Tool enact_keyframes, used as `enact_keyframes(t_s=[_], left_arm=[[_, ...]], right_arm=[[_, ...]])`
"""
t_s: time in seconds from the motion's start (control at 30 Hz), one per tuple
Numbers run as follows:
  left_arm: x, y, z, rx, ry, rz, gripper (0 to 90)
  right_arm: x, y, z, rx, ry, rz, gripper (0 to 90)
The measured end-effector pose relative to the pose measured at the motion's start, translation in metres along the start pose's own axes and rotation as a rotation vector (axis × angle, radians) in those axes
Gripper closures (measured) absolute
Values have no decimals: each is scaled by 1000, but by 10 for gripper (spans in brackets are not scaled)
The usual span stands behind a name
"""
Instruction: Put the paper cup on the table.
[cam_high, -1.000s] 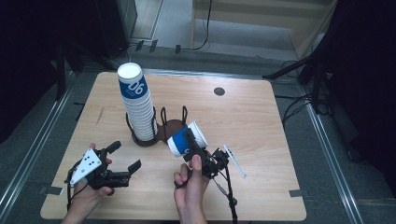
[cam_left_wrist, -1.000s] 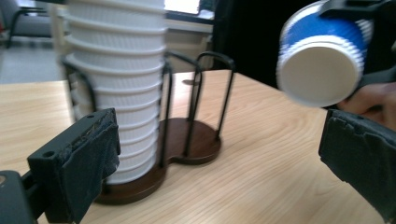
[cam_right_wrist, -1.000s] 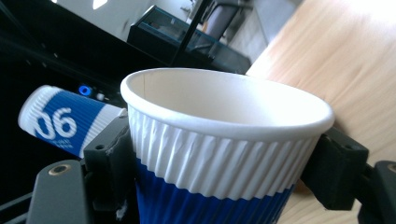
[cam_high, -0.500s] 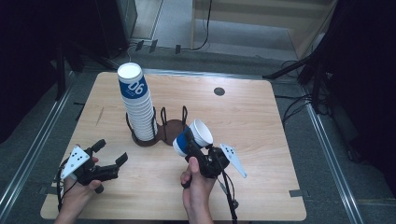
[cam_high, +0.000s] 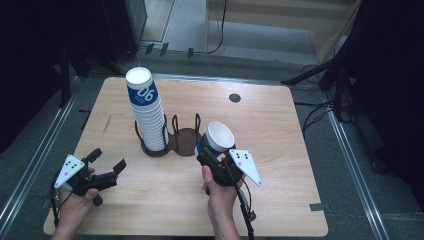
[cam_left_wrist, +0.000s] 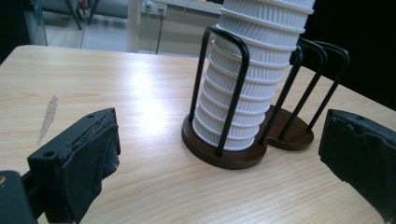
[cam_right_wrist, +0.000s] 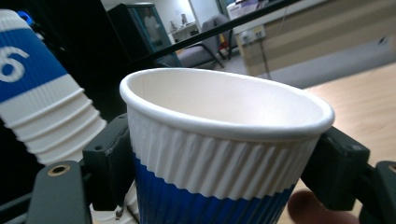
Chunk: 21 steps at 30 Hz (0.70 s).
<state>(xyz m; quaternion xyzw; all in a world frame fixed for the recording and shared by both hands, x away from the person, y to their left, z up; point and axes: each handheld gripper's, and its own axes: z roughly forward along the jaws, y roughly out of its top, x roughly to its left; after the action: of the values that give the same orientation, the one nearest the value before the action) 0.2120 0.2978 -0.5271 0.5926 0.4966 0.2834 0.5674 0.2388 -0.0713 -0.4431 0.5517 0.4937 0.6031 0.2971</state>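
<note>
A tall stack of white ribbed paper cups (cam_high: 147, 112) with a blue band stands in the left ring of a dark cup holder (cam_high: 182, 142) with black wire uprights. Its right ring is empty. My right gripper (cam_high: 212, 152) is shut on a single blue-and-white cup (cam_high: 220, 136), held mouth up just right of the holder. In the right gripper view both pads press the cup (cam_right_wrist: 219, 116) at its sides. My left gripper (cam_high: 107, 159) stands open near the table's front left corner. Its jaws face the stack (cam_left_wrist: 243, 79), with nothing between them.
The wooden table (cam_high: 280, 130) has a small dark round grommet (cam_high: 234, 98) at the back. Dark equipment and cables lie on the floor around the table. A metal rail (cam_high: 35, 160) runs along the left side.
My left gripper has moved left, away from the holder, still open. The cup in my right gripper has been turned more upright, its mouth now facing up.
</note>
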Motion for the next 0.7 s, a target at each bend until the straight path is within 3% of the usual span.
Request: enact_keyframes(t_s=[0.4, 0.67, 0.7], left_arm=[[9, 1, -3, 4, 26, -19, 0], [12, 0, -2, 19, 41, -23, 0], [12, 0, -2, 23, 42, -21, 0]], right_arm=[[-18, 17, 6, -80, -81, -195, 206], [-41, 21, 19, -96, -105, -243, 206], [-44, 21, 22, -94, -126, -259, 206]])
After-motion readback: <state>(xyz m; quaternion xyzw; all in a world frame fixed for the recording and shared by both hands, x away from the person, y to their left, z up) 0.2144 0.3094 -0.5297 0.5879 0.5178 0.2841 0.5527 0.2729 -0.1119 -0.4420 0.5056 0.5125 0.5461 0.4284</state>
